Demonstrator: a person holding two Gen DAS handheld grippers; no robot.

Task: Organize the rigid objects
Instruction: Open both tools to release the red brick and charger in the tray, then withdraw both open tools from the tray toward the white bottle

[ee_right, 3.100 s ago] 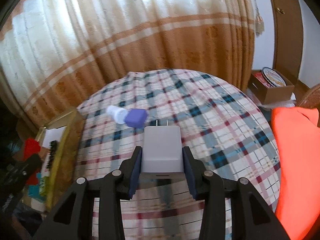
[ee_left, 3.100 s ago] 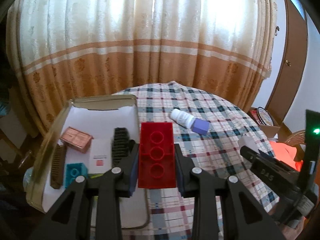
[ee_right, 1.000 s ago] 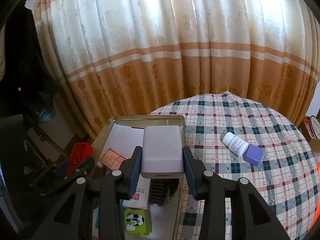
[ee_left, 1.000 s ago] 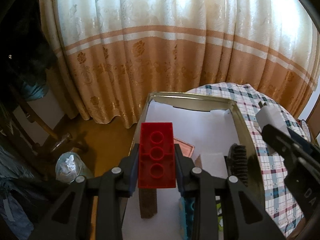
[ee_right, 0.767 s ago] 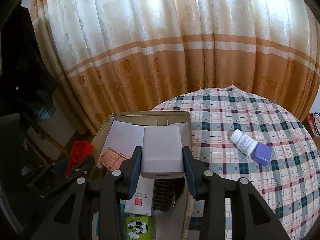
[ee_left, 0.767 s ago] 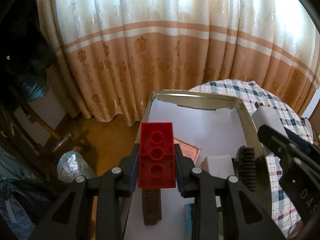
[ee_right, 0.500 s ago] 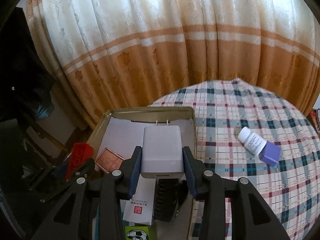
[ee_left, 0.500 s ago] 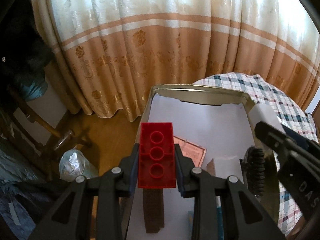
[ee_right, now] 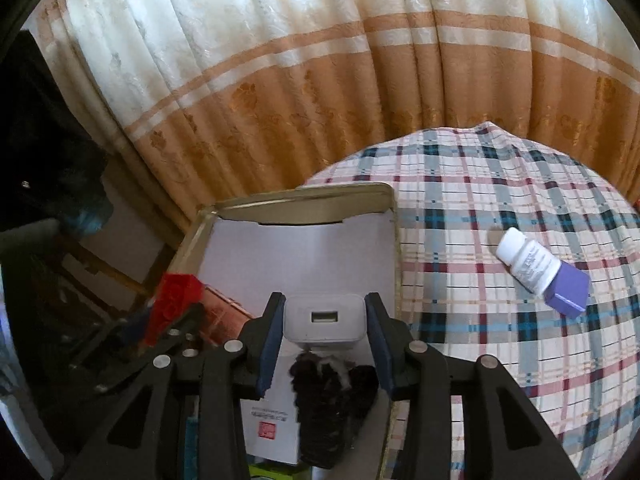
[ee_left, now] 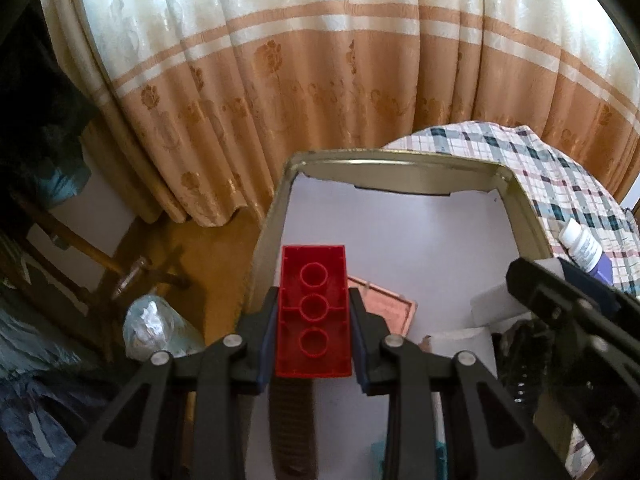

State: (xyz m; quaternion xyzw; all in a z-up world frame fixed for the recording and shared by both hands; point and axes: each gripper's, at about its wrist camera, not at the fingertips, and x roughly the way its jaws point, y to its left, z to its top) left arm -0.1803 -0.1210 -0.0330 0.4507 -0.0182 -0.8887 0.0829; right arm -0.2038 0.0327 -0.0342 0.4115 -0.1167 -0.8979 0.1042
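My left gripper is shut on a red brick, studs away from me, over the left near part of the paper-lined metal tray. In the right wrist view that red brick shows at the left above the tray. My right gripper hangs over the tray's right side and its jaws are opening. The white charger sits tipped between them, USB end toward me, just above a black comb.
A pink flat box, a brown brush and a white card box lie in the tray. A white bottle with a purple cap lies on the plaid tablecloth. Curtains hang behind; floor clutter lies left.
Both grippers came forward and lower over the tray. The charger tipped in the right jaws, so its USB end now faces me. The red brick sits unchanged in the left jaws.
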